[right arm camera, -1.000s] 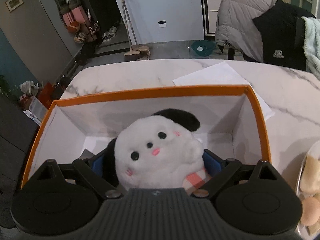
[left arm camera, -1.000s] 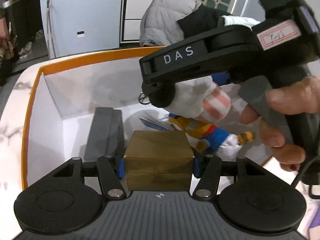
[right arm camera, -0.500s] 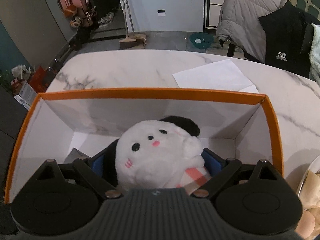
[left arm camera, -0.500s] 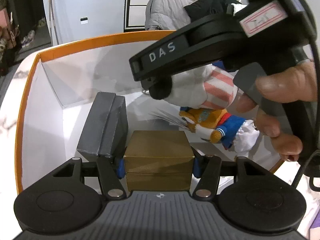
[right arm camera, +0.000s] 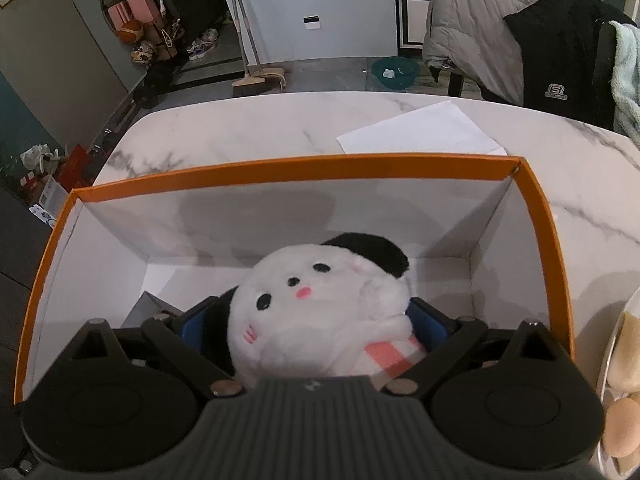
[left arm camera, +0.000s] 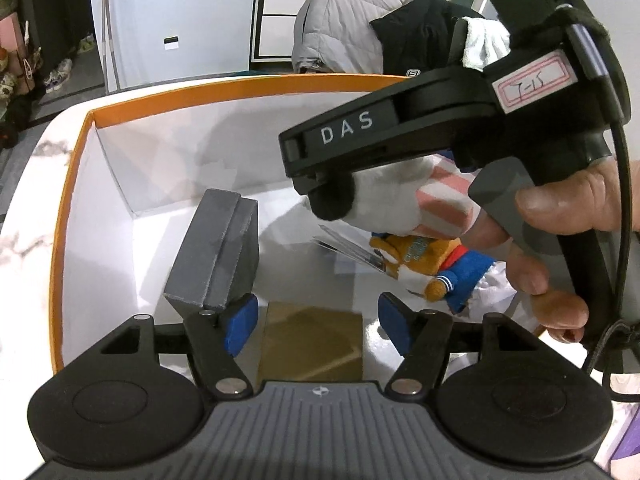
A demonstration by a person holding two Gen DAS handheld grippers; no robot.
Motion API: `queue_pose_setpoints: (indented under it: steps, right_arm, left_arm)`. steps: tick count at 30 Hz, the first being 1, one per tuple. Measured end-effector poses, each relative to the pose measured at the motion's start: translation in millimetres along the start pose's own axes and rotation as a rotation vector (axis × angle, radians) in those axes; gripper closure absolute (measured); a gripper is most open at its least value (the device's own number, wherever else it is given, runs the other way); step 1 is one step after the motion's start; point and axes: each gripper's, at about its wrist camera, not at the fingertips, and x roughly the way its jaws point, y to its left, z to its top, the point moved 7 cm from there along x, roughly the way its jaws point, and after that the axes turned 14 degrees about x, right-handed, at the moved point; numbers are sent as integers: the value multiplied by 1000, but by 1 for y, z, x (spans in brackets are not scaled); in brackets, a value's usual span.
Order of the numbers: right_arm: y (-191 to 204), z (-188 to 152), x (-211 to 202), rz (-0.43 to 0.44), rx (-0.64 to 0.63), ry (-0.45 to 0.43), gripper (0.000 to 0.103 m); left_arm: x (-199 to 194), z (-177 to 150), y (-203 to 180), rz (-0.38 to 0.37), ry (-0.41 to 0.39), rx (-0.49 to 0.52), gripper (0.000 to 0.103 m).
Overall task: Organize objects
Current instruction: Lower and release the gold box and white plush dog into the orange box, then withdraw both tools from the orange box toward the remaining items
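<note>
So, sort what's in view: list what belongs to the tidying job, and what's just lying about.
Part of the job:
- orange-rimmed box
- white plush
- gold box
- grey box
- orange plush

Just lying about:
- sheet of paper on the table
- broom
- jackets
- green basin
- egg

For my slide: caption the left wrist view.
Left gripper open above gold box inside orange-rimmed box.
</note>
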Motion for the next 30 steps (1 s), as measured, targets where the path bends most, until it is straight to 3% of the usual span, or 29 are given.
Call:
queue_pose_setpoints:
  steps: [15,30]
  right_arm:
    - [6,-11,-32,43,-71,-45,1]
    - [7,-59,-113,115,-200,-176,1]
  left_arm:
    - [-23,5,-3,45,-50,25,23]
    - [-91,-11,-32,187,-190,80,16]
